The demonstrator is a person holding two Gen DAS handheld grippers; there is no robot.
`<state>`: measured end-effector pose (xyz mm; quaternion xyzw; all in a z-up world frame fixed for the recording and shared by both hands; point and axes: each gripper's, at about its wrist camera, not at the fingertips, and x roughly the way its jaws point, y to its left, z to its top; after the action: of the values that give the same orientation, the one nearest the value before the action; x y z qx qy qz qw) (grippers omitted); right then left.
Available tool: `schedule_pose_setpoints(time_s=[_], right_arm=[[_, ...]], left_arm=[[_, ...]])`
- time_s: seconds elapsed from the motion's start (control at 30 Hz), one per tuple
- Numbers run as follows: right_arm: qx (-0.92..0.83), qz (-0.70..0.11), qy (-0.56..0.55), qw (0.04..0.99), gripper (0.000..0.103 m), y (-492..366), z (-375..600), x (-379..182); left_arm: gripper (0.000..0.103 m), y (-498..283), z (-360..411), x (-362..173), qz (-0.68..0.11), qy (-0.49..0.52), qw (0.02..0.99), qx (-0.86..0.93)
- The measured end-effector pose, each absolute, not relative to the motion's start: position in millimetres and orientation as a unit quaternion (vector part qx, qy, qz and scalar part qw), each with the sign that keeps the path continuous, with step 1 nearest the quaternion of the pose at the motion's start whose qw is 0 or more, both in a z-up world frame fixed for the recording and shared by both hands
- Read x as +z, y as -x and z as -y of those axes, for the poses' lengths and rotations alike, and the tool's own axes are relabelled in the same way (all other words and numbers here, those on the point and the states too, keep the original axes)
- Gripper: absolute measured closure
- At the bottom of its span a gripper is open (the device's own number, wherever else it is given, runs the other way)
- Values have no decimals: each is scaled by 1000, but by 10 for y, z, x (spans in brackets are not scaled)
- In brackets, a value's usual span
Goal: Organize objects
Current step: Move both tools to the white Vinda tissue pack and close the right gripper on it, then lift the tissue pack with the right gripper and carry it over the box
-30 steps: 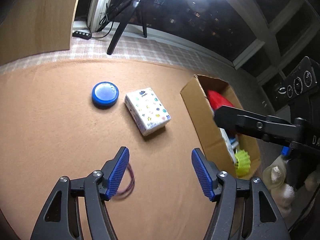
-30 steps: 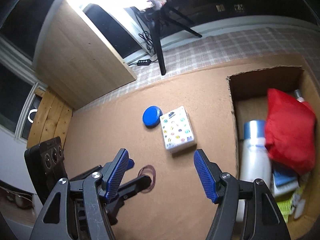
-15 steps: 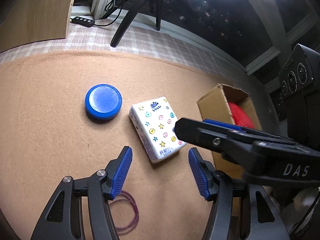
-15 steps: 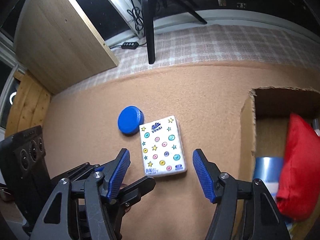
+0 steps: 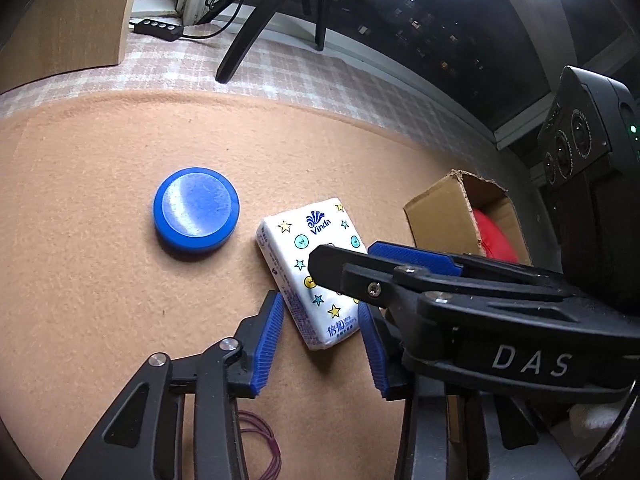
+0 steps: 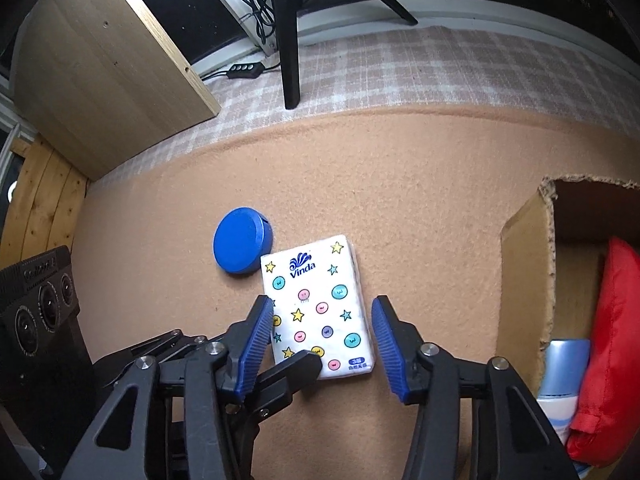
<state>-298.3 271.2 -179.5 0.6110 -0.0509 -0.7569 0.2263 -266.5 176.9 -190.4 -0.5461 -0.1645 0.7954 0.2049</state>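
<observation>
Both tools' jaws are closing around the white patterned Vinda tissue pack (image 6: 318, 312) on the tan felt worktop (image 6: 420, 208): left tool (image 5: 320, 344), right tool (image 6: 318, 340), neither pressing it.

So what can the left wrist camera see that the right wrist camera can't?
Only the left wrist view shows the thin purple rubber band lying on the mat. Only the right wrist view shows the pale blue bottle inside the brown cardboard box. Both show the white patterned tissue pack, the round blue lid and the red pouch.
</observation>
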Motion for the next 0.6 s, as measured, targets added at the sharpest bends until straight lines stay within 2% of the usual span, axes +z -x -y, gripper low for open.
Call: schedule_pose_setpoints(time_s=[0.2,0.6], right_arm=[[-754,59,-616,222,64,2931,-2747,-1801],[-746,67,-622,226,64,2366,-2853,-1782]], left_arm=[[66,2671,-1794,-1911,162,546,209,795],[66,2197,-1816,-1858,127,560,235,784]])
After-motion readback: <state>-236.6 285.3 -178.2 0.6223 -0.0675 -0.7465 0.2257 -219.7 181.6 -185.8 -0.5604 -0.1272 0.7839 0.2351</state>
